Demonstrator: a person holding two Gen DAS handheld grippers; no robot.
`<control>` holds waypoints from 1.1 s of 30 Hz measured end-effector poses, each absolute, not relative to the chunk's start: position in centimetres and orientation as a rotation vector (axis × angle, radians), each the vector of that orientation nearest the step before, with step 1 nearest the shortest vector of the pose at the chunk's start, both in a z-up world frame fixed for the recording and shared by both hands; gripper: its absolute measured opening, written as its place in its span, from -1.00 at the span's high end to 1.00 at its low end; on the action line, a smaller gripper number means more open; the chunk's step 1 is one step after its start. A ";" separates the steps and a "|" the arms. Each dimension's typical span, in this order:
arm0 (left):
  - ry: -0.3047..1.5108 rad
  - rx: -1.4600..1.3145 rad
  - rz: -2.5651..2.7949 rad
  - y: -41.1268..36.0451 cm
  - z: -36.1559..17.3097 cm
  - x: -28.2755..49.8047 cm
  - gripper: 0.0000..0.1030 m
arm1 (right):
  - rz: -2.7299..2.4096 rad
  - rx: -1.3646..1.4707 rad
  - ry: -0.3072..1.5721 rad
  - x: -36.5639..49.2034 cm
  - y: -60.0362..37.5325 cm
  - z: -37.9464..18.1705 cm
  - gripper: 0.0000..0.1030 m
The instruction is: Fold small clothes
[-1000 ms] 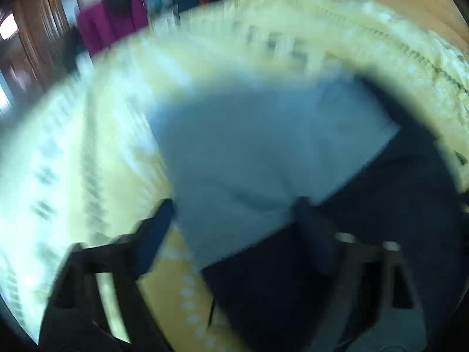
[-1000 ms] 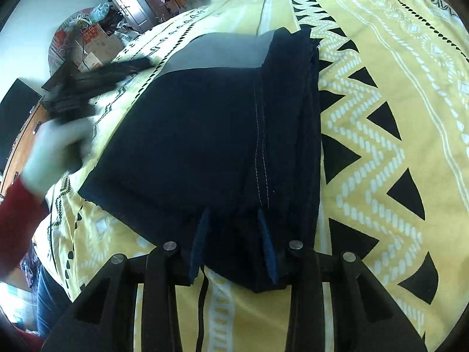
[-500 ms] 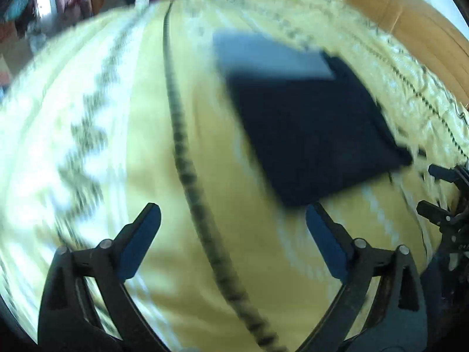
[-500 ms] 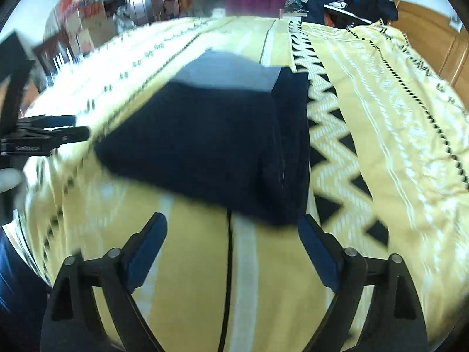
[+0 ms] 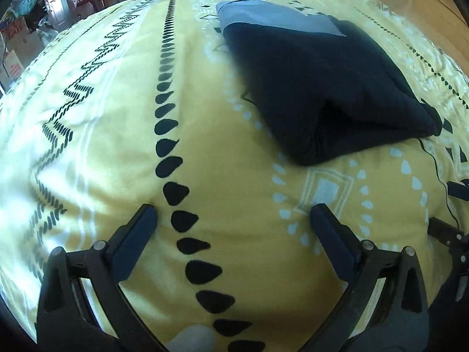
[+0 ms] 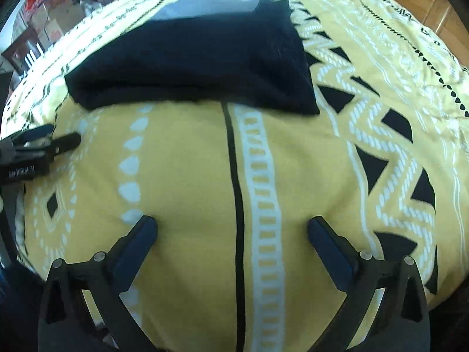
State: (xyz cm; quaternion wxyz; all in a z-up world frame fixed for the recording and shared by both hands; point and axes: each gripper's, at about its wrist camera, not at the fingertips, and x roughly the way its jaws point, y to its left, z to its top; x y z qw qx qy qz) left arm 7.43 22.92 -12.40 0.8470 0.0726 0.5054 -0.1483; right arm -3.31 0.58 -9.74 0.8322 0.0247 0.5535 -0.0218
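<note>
**Both grippers released, folded garment left ahead of the jaws**

The left gripper [image 5: 233, 215] is seen with its jaws spread wide, having just been opening, and nothing is held between them; only the yellow bedspread [image 5: 102, 152] lies in the gap. The right gripper [image 6: 231, 226] is likewise wide apart, its jaws having just been opening, with bare bedspread between them.

The dark garment [image 6: 193, 55] is found ahead of both sets of jaws and clear of them, lying flat in a thick folded stack with a grey panel at its far end. The fold is judged complete or nearly so. If a further fold is wanted, the near edge should be taken at both corners and lifted evenly, so the layers are not dragged apart.

No containers are shown close by; boxes in the far background cannot be made out.
</note>
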 end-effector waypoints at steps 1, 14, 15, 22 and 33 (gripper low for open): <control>1.060 0.146 -0.313 22.9 -12.4 7.5 -1.00 | -0.050 0.060 1.166 -3.2 0.5 -9.8 -1.00; 1.065 0.159 -0.274 22.9 -11.5 7.4 -1.00 | -0.101 0.082 1.163 -0.8 0.1 -9.3 -1.00; 1.052 0.173 -0.259 22.7 -11.0 7.3 -0.99 | -0.098 0.081 1.170 -0.7 0.1 -9.1 -1.00; 0.844 0.209 -0.260 20.2 -2.6 4.9 -0.99 | -0.104 0.038 1.093 -3.0 0.4 -3.1 -1.00; 0.744 0.043 -0.340 17.6 5.4 2.8 -0.97 | -0.168 0.021 0.819 -9.0 -0.2 10.2 -1.00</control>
